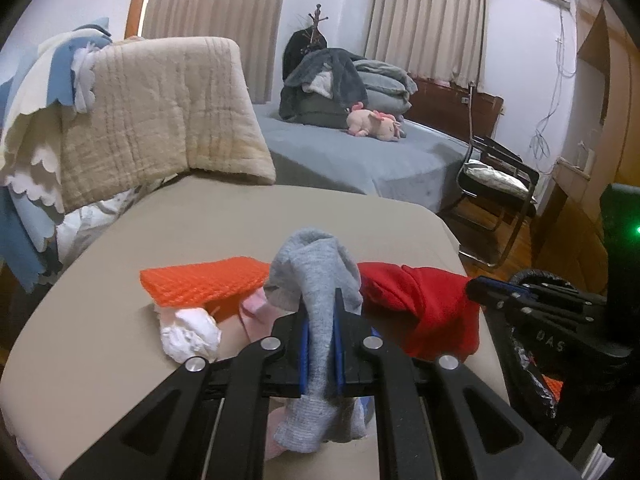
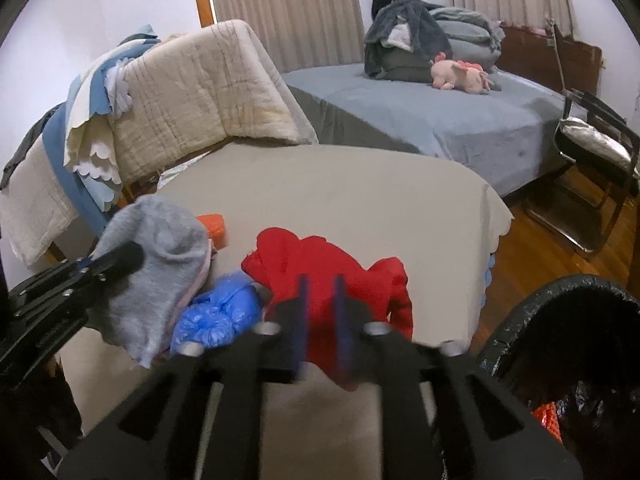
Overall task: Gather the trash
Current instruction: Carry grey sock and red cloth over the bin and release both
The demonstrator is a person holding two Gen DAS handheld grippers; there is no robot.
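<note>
My left gripper is shut on a grey cloth, lifted a little above the beige table; the cloth also shows in the right wrist view. My right gripper is shut on a red cloth, which also shows in the left wrist view. An orange mesh piece, a crumpled white tissue, a pink item and a crumpled blue plastic bag lie on the table.
A black-lined trash bin stands at the table's right front, with something orange inside. A draped chair is behind the table. A bed with a pink plush and a folding chair are beyond.
</note>
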